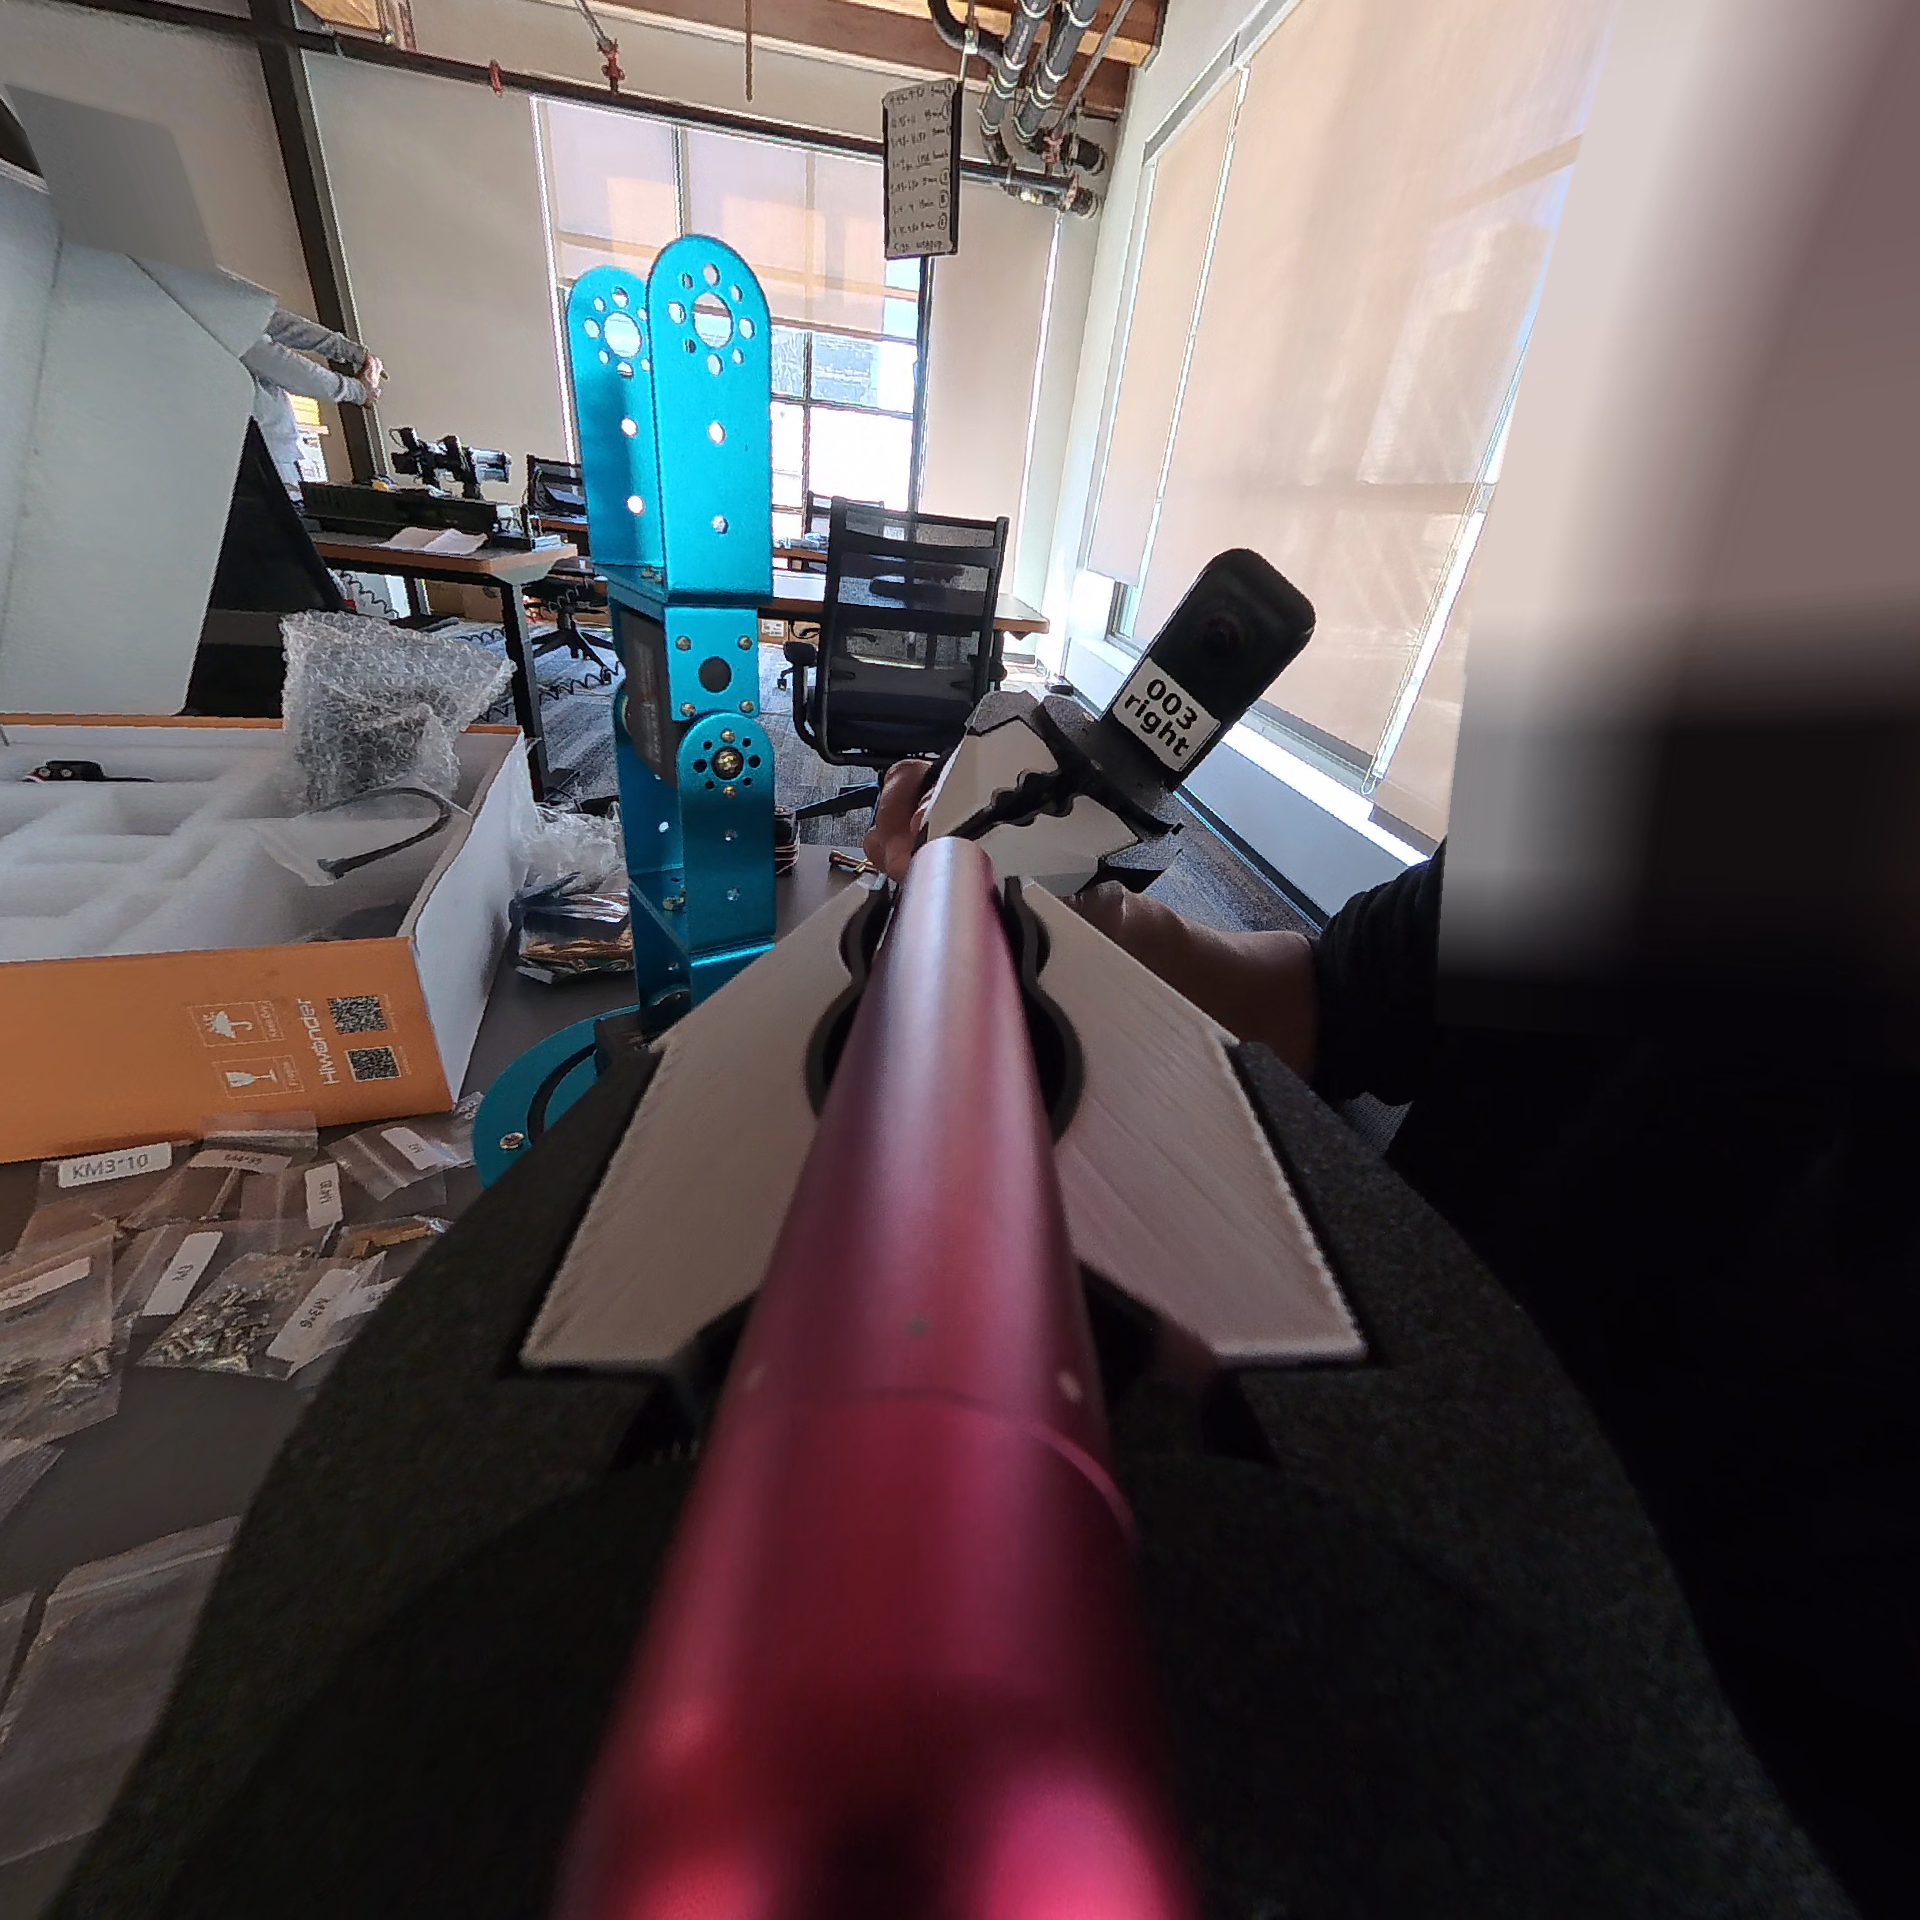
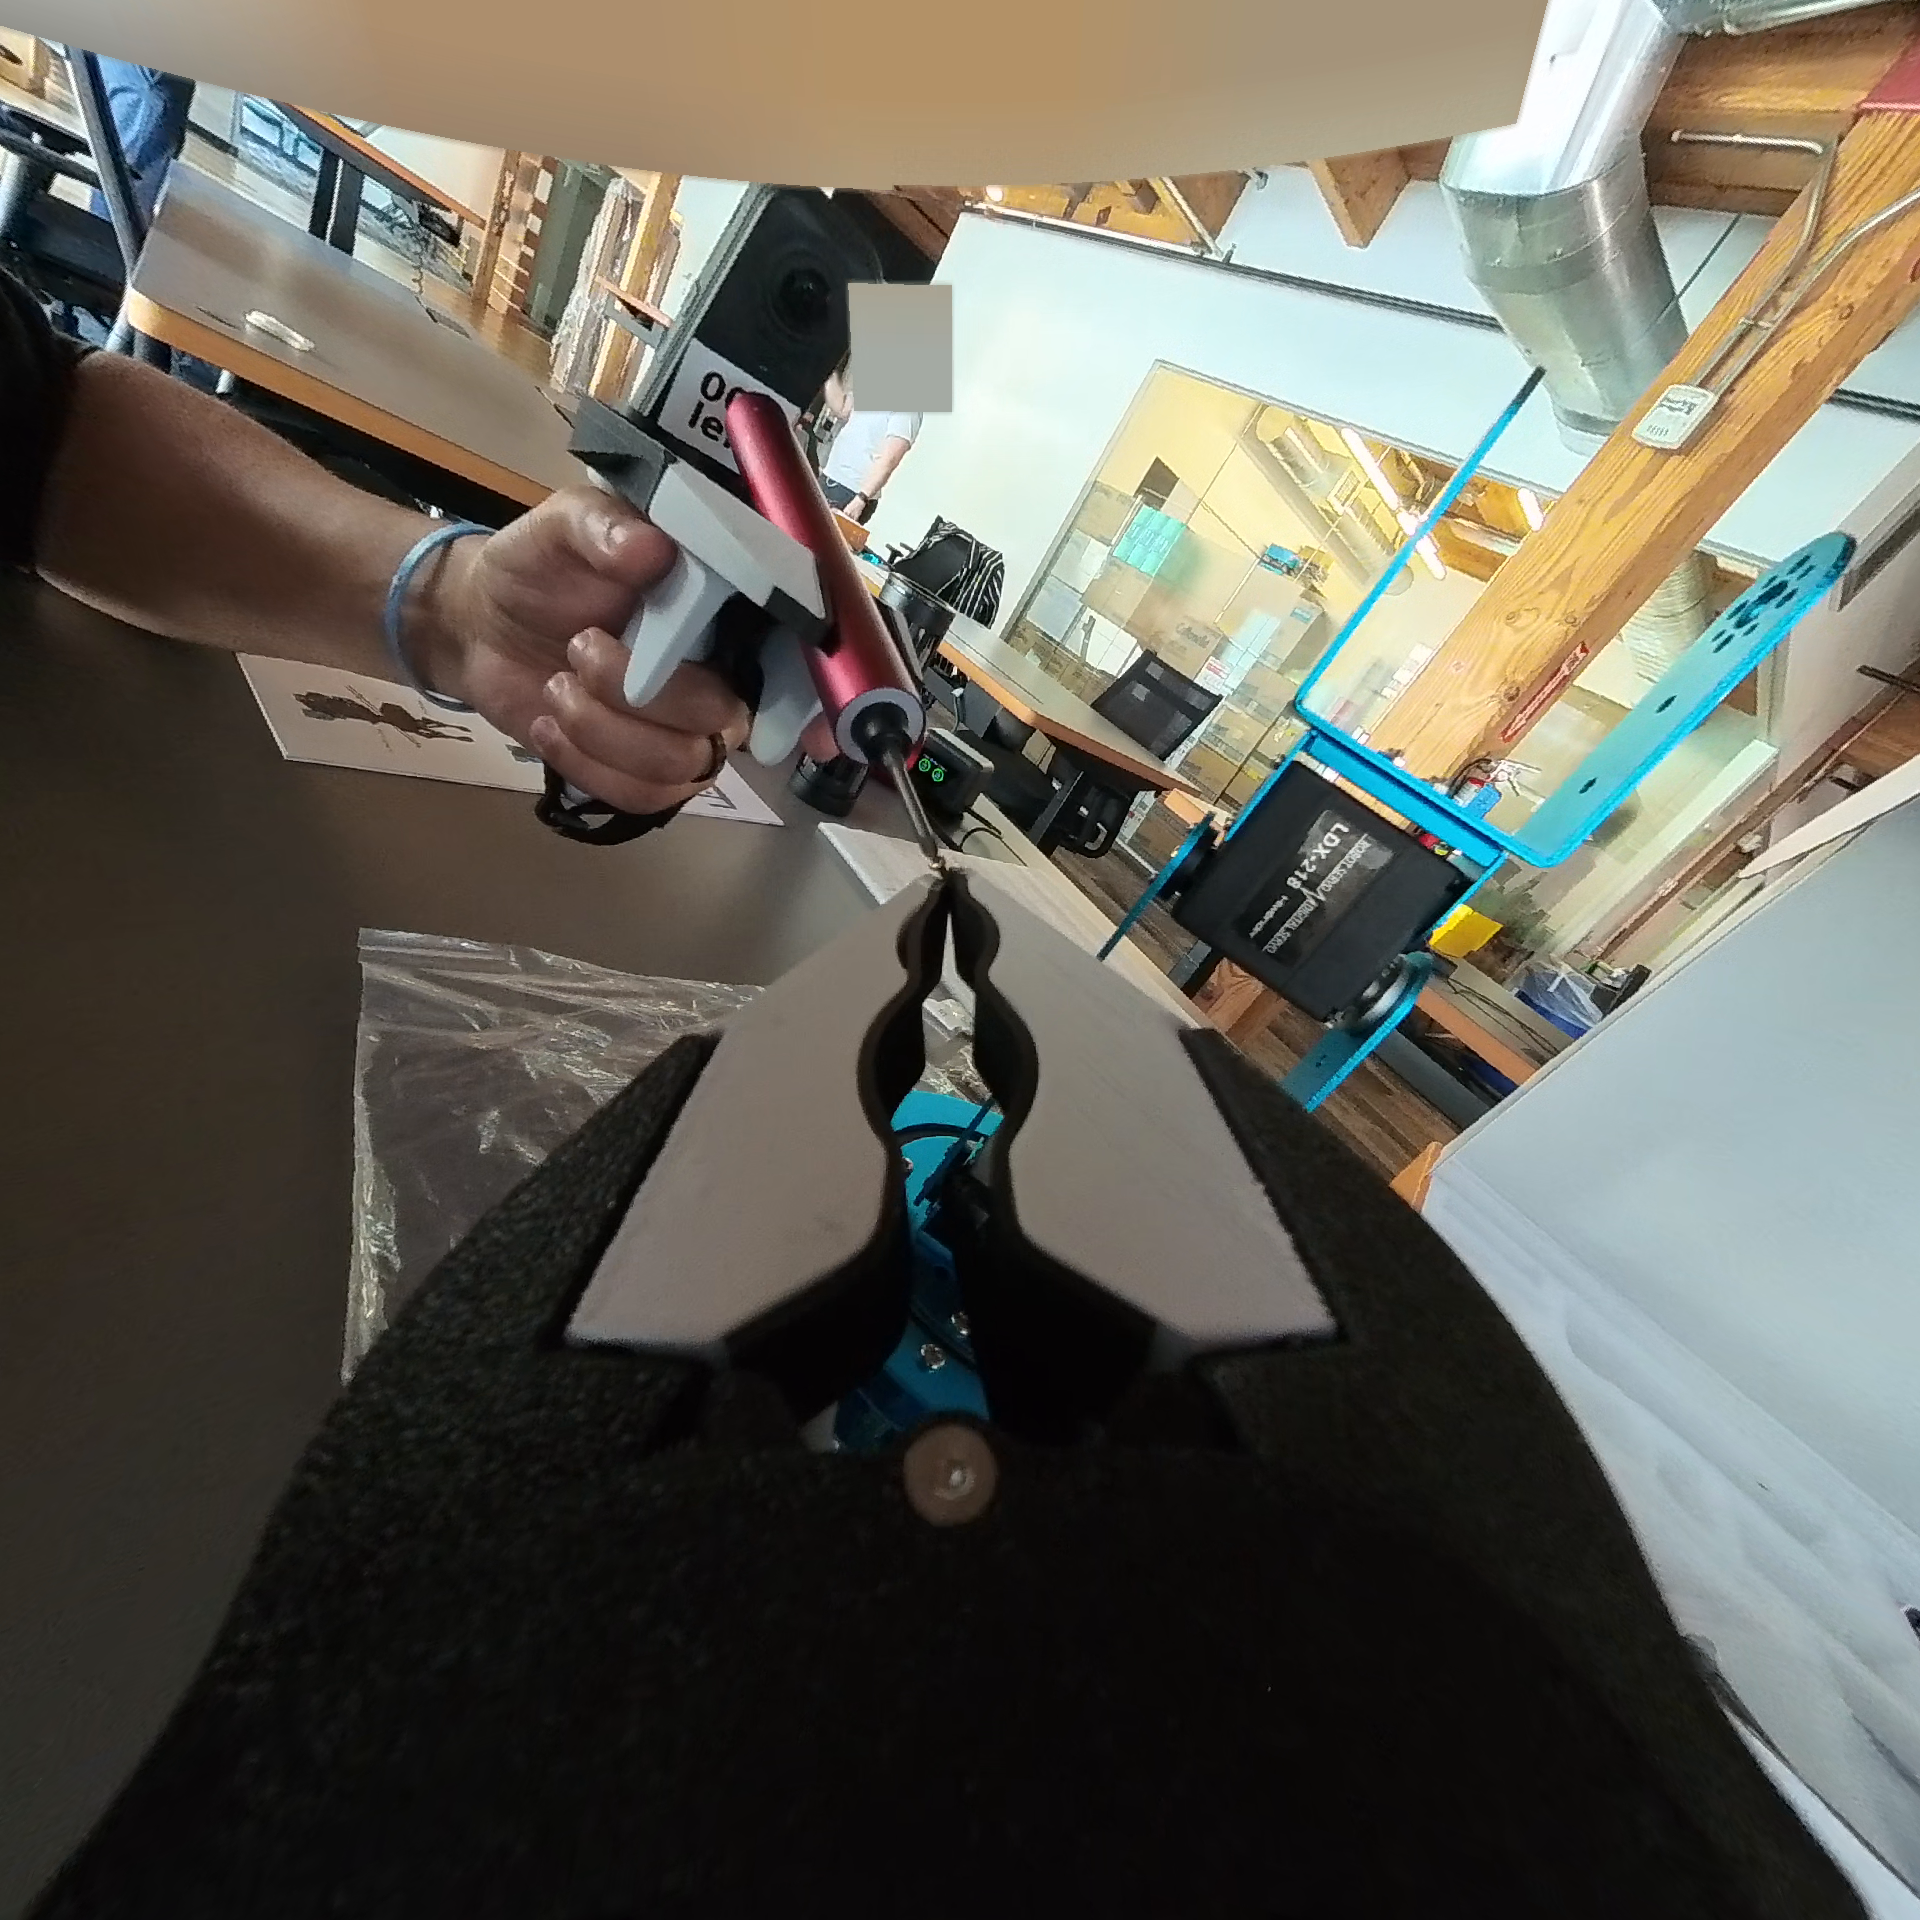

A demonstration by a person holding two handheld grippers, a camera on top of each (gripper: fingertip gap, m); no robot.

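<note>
Left gripper clamps red screwdriver – right gripper pinched shut – blue bracket beside.

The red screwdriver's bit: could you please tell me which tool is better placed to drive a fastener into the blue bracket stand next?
Left, most likely. The left tool is shut on the red screwdriver, whose bit points at the right tool and its closed tips; the right tool holds no driver.

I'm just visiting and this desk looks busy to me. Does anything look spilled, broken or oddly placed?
Nothing looks broken or spilled. The small bags of screws lie scattered loosely on the table beside the open orange box, and bubble wrap sits piled in it. The left gripper clamps a red screwdriver; the blue metal arm stands upright.
</note>
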